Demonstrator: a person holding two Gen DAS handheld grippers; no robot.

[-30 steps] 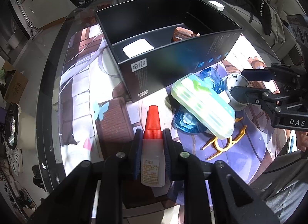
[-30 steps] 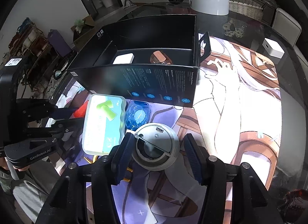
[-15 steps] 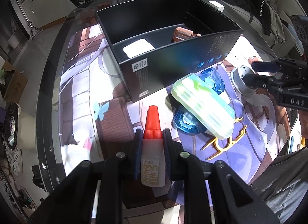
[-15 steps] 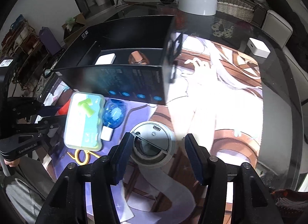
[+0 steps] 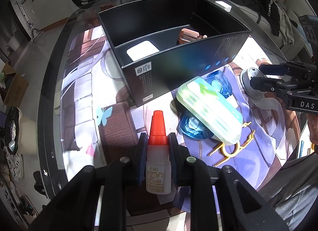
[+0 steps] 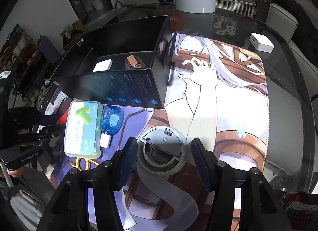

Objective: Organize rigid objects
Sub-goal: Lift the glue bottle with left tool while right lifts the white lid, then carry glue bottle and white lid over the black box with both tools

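While parked over the printed mat (image 6: 228, 111), log largest first. Black box (image 5: 178, 68) at the mat's far edge, white block (image 5: 142, 50) and amber bottle (image 5: 188, 35) inside. Green case (image 5: 210, 109) just in front, tilted across blue bottle (image 5: 218, 83). Round grey device (image 6: 171, 135) flat toward the near edge, between right gripper (image 6: 164, 143) pads: just been opening, slim gaps both sides, nothing gripped. Left gripper (image 5: 158, 138) clamped on red-capped glue bottle (image 5: 158, 167). Likely a regrasp: centre on widest span, close squarely, lift straight before clearing box wall.
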